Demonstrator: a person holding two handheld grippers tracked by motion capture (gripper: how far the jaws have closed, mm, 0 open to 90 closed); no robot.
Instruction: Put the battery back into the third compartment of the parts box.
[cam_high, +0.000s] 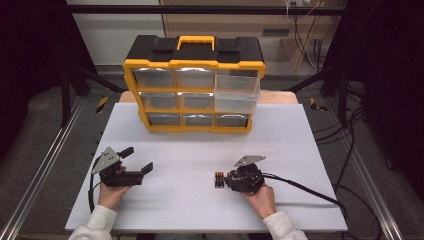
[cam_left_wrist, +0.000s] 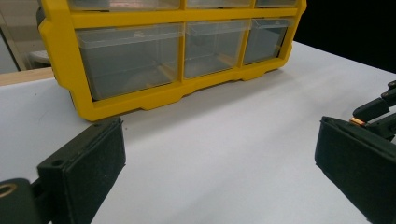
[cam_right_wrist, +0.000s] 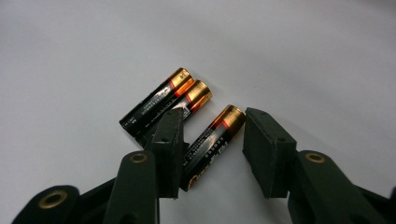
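Black right gripper (cam_right_wrist: 212, 140) jaws straddle one battery (cam_right_wrist: 212, 142), narrowed but not pressing; two more batteries (cam_right_wrist: 163, 105) lie beside it on the white table (cam_high: 200, 210). Left gripper (cam_high: 136, 161) gapes wide, empty. Yellow organizer (cam_high: 195, 90) stands behind, dark room around.

This looks like a lab or workshop test bench. A flat white tabletop (cam_high: 200, 150) sits inside a frame of black metal struts (cam_high: 65, 75), with grey metal rails (cam_high: 40, 160) along the floor at either side. Black cables (cam_high: 350, 150) trail over grey flooring, and a yellow-and-black plastic parts organiser with clear drawers (cam_high: 195, 85) stands on the table.
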